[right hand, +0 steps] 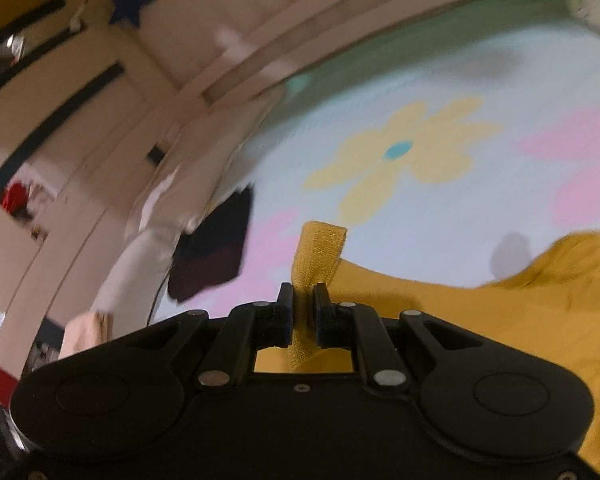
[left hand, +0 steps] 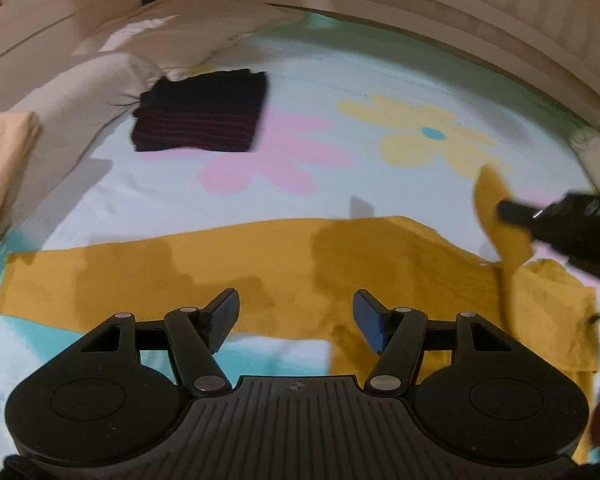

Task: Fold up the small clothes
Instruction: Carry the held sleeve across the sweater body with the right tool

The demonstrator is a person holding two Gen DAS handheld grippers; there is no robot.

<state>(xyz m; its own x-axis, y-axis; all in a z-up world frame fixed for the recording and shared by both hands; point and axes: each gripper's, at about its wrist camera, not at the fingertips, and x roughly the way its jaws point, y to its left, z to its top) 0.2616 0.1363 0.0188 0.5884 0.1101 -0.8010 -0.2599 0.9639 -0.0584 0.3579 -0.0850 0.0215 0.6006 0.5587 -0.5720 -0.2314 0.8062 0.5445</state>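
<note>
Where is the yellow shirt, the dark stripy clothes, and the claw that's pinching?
yellow shirt (left hand: 228, 268): left wrist view, flat middle.
dark stripy clothes (left hand: 200, 112): left wrist view, top of the folded pile.
right claw (right hand: 303, 312): right wrist view, between fingertips.

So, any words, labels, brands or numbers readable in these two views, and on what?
None: no readable text shows in either view.
Left gripper: a small round compass-like emblem on its ribbed body, no letters.
Cupboard: a blue star sticker, a shape only.
Bedsheet: printed flowers, no words.
Mustard garment and folded dark striped garment: no label visible.
Right gripper: no markings.
</note>
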